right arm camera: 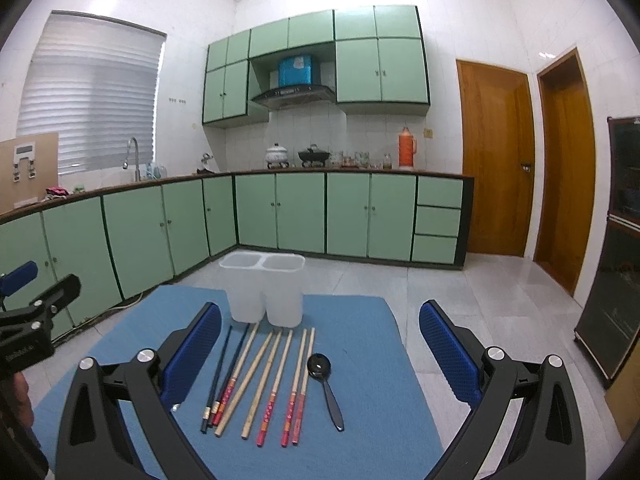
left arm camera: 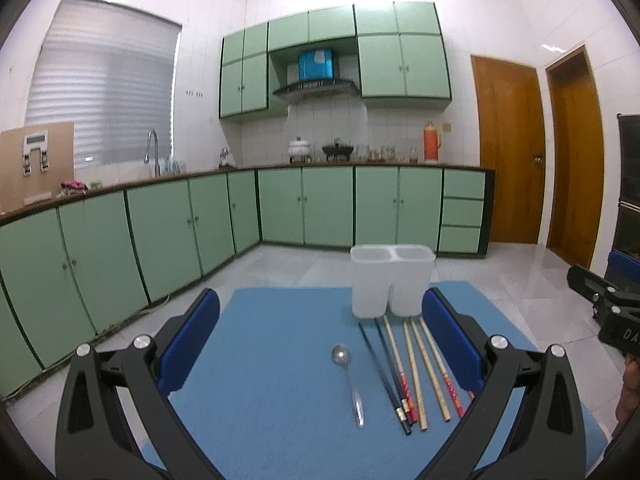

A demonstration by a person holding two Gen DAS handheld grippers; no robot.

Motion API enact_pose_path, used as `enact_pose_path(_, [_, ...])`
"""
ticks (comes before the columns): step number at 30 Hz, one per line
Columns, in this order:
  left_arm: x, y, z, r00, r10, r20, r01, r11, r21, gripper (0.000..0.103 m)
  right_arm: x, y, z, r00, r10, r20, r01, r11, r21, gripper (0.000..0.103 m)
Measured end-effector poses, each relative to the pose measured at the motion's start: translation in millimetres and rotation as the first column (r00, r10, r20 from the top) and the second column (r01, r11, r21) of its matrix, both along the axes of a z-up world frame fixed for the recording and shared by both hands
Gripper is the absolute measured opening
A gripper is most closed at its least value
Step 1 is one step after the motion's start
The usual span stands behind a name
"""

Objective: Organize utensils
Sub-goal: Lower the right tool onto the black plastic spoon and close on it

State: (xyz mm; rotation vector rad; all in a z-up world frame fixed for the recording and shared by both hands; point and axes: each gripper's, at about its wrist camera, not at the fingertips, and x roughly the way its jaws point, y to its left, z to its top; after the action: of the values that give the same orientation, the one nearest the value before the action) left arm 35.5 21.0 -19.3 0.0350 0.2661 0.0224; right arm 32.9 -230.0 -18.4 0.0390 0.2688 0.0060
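- The chopsticks (right arm camera: pixel 256 380) are lying in a loose row on the blue mat (right arm camera: pixel 372 360), tips pointing toward the white two-compartment holder (right arm camera: pixel 264 292) standing at the mat's far edge; both compartments are looking empty.
- A dark spoon (right arm camera: pixel 325 384) is lying just right of the row in the right wrist view; a metal spoon (left arm camera: pixel 347 380) is lying left of it in the left wrist view.
- Lettering on each hand-held gripper body is showing but too small to read.
- The left hand-held gripper (left arm camera: pixel 320 344) is hovering with fingers spread wide, gripping nothing.
- The right hand-held gripper (right arm camera: pixel 320 352) is likewise spread wide and holding nothing.
- Bare mat is lying around the utensils; tiled floor (right arm camera: pixel 460 300) is stretching beyond the desk.
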Motion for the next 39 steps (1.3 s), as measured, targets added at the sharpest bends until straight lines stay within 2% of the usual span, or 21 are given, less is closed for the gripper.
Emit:
enact_pose_path(6, [32.6,12.1,-15.2,0.992,0.016,-0.124,-0.017,1.000,-0.010,0.098,28.8,-5.2,-17.8,0.995,-0.003,-0.098,0.003,1.000,-0.001,0.097])
enact_pose_path(9, [51.3,16.9,-26.3,0.982,0.016,-0.190,-0.020,1.000,-0.018,0.098,47.7,-10.0,-25.7,0.988,0.007,-0.152,-0.007,1.000,0.005,0.094])
enact_pose_path(12, [80.0,19.5,-41.9,0.959,0.002,-0.283,-0.011,0.999,-0.031,0.098,70.4,-13.5,-33.5,0.974,0.029,-0.223,-0.028,1.000,0.008,0.089])
enact_pose_path(15, [104.3,19.8,-52.3,0.935,-0.017,-0.354,0.001,0.999,-0.045,0.098,96.9,-14.4,-46.1,0.951,0.058,-0.303,-0.059,0.998,0.006,0.078])
enact_pose_path(21, [160.7,17.2,-79.4,0.869,-0.019,-0.494,0.010,1.000,-0.022,0.098,149.7,-14.3,-76.7,0.878,0.129,-0.461,-0.129,0.991,0.033,0.054])
enact_pose_path(24, [172.7,14.8,-89.5,0.855,-0.027,-0.518,0.015,1.000,-0.026,0.097,168.6,-13.5,-90.9,0.837,0.172,-0.520,-0.162,0.985,0.066,0.052])
enact_pose_path(29, [193.9,8.0,-105.4,0.826,-0.046,-0.562,0.021,0.998,-0.051,0.095,191.1,-7.0,-109.9,0.794,0.229,-0.563,-0.193,0.973,0.124,0.051])
enact_pose_path(30, [197.3,6.4,-108.1,0.821,-0.050,-0.569,0.024,0.998,-0.054,0.093,194.1,-6.5,-112.8,0.786,0.232,-0.573,-0.194,0.973,0.127,0.049])
enact_pose_path(35, [210.6,0.8,-121.1,0.794,-0.067,-0.604,0.036,0.997,-0.064,0.081,208.3,-10.3,-124.2,0.758,0.239,-0.606,-0.188,0.971,0.147,0.045])
enact_pose_path(39, [216.8,1.0,-129.2,0.781,-0.072,-0.621,0.031,0.997,-0.076,0.080,215.8,-10.7,-131.0,0.746,0.239,-0.622,-0.186,0.971,0.150,0.045])
